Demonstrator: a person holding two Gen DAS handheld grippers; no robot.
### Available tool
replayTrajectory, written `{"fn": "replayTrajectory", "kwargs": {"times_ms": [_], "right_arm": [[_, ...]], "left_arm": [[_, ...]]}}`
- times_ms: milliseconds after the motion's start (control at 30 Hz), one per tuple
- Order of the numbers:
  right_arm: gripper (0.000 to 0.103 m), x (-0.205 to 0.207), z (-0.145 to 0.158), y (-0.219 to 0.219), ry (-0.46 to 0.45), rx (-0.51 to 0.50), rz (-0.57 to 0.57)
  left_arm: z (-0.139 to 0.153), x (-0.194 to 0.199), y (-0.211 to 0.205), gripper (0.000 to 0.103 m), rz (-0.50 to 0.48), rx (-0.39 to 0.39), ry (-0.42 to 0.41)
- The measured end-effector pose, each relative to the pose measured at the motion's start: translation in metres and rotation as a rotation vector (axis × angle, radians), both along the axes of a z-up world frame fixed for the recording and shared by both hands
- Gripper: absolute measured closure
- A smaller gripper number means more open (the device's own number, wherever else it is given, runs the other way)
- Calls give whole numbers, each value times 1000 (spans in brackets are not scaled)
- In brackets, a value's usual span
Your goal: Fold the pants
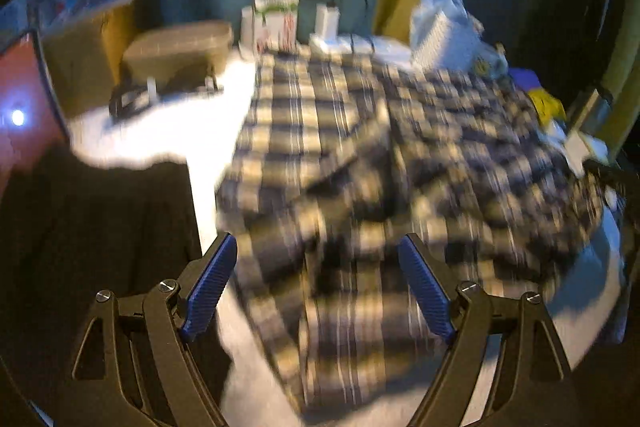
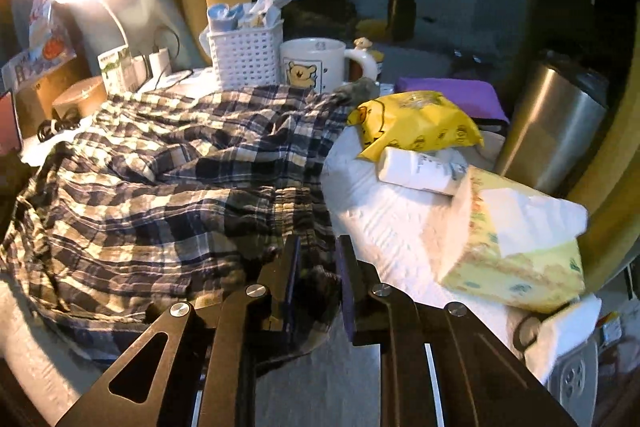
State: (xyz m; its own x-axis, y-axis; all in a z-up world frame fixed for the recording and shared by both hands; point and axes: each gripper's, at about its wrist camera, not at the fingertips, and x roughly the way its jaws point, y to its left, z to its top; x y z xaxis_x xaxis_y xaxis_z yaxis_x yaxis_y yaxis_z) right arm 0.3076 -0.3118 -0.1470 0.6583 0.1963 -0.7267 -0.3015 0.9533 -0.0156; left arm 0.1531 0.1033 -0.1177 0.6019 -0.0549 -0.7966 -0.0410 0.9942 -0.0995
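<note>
The plaid pants (image 2: 168, 179) lie in a rumpled heap across the white-covered table (image 2: 372, 211), taking up most of its middle and left part, with their far end up near the white perforated basket (image 2: 244, 57) and the bear mug (image 2: 316, 65) along the back edge. They are not flat: ridges and hollows run through the cloth, and one layer seems to be thrown over another, so I would say the fold is only at its start, in the gathering and straightening stage.

The right gripper (image 2: 318, 263) has its jaws drawn close on a bunch of the plaid fabric at the near edge of the heap; the cloth fills the narrow gap between the blue pads, so it looks to be clamped on the pants. The left gripper (image 1: 316, 279) hangs over the near part of the pants with its jaws wide apart and nothing between them but the cloth lying below. Its view is smeared, so fine detail there is lost.

To my eye the next move calls for the open left gripper to find a matching edge, a waistband corner or a hem, and close on it, so that both hands can lift and spread the garment. There is little spare room: the yellow duck packet (image 2: 412, 125), a white bottle (image 2: 420, 169) and a tissue pack (image 2: 516, 247) crowd the right edge, so any pull toward that side could drag the cloth into them.
</note>
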Motion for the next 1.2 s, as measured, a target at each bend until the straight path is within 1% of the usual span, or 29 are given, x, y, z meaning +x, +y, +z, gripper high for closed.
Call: {"fn": "replayTrajectory", "kwargs": {"times_ms": [67,100,133,233,333,400,433,467,500,533,567,600,633,667,700,767,800,867,900,933,967,1000,1100,1200], "right_arm": [[49,-7,2,-2,-13,-27,-7],[21,-8,3,-1,-18,-37,-5],[6,-13,5,-3,-34,-41,1],[6,-20,8,-7,-46,-35,-2],[6,-22,4,-11,-25,-20,-2],[6,-25,1,-15,-3,-6,6],[6,-27,0,-16,0,-1,14],[6,-30,-1,-16,-3,0,25],[6,-34,-2,-17,-10,-4,39],[6,-37,-4,-16,-21,-25,56],[6,-41,-7,-13,-31,-68,80],[6,-44,-11,-9,-34,-105,102],[6,-45,-15,-5,-35,-133,123],[6,-46,-19,-1,-36,-150,137],[6,-45,-22,1,-40,-158,145],[6,-39,-26,5,-47,-151,146],[7,-37,-26,7,-49,-140,148],[25,-30,-28,13,-39,-105,164],[52,-28,-29,16,-28,-108,169],[76,-26,-30,20,-29,-134,161],[80,-26,-30,23,-43,-161,151],[82,-26,-29,25,-49,-167,145],[86,-29,-15,24,-71,-144,121],[88,-37,8,19,-113,-121,86]], "left_arm": [[-8,-15,-2,20,-7,-11,30],[-13,-22,-5,20,-17,-17,47],[-15,-26,-7,20,-24,-15,51],[-19,-30,-10,20,-26,-1,41],[-22,-23,-7,20,-11,-37,38],[-27,-17,-8,21,-33,-44,42],[-30,-15,-10,24,-46,-45,49],[-34,-14,-12,37,-57,-41,58],[-34,-15,-15,51,-55,-11,41],[-34,-15,-18,60,-56,14,41],[-34,-15,-19,79,-60,33,44],[-34,-15,-19,82,-69,28,48],[-34,-16,-18,82,-66,23,47],[-34,-17,-18,86,-61,21,43],[-34,-18,-17,93,-58,25,40],[-33,-19,-18,98,-61,16,35],[-32,-21,-20,100,-74,16,33],[-30,-24,-26,101,-104,37,26],[-27,-27,-27,101,-112,45,14],[-23,-30,-27,101,-112,42,-2],[-17,-32,-25,101,-106,36,-22],[-13,-34,-23,101,-99,32,-37],[7,-42,-13,102,-75,14,-102],[27,-51,-3,102,-66,-9,-158]]}}
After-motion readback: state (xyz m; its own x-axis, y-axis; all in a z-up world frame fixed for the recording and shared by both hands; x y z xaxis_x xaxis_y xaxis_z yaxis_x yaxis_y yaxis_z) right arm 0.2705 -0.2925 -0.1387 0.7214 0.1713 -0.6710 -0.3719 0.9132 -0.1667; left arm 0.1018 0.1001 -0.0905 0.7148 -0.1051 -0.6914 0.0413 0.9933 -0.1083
